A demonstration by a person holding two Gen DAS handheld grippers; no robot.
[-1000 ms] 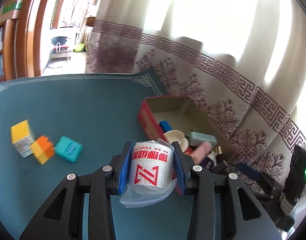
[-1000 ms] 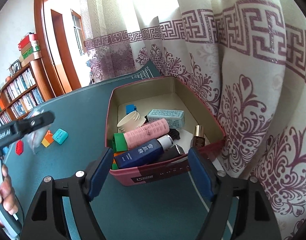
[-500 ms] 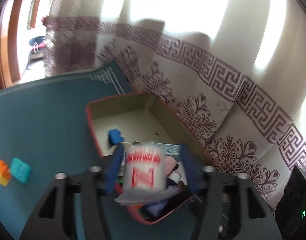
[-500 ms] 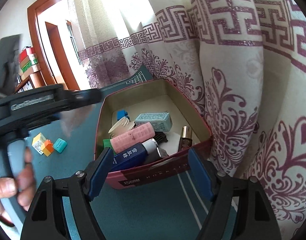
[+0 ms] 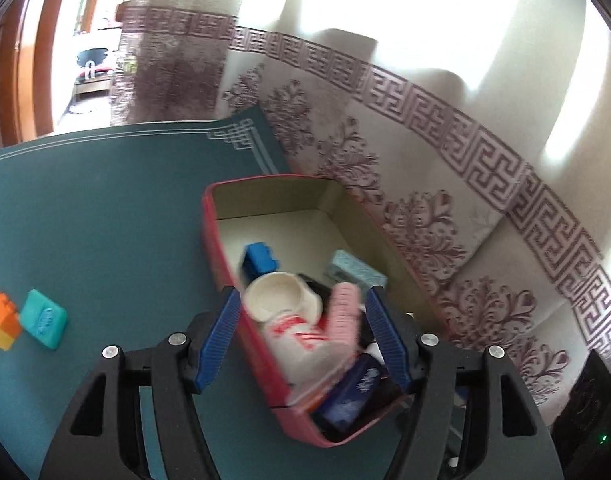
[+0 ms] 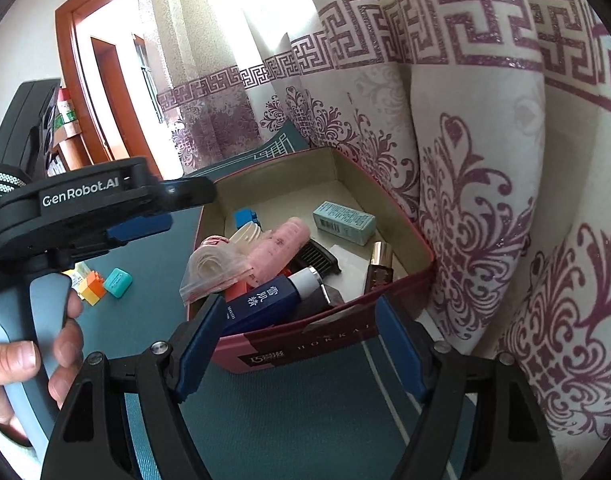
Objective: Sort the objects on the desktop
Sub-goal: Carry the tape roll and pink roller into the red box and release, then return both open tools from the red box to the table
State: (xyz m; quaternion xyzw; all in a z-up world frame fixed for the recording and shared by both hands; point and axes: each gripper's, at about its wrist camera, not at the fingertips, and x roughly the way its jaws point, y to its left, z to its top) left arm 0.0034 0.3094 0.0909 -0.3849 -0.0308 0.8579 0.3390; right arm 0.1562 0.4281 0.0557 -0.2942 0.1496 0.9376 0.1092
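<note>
Lying in the red box [image 5: 225,264] at lower centre, bagged roll [image 5: 293,332] sits free; left gripper [image 5: 301,336] fingers released, right gripper [image 6: 297,344] fingers spread, empty.

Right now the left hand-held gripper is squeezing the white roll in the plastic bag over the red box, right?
Not quite. The left hand-held gripper is over the red box, but its jaws stand apart, squeezing nothing. The white roll in the plastic bag already lies in the box among the other things, as the right wrist view shows.

A red box [image 6: 329,344] stands on the teal mat [image 5: 85,220]; the cream curtain [image 6: 485,160] bears purple fret patterns.
</note>
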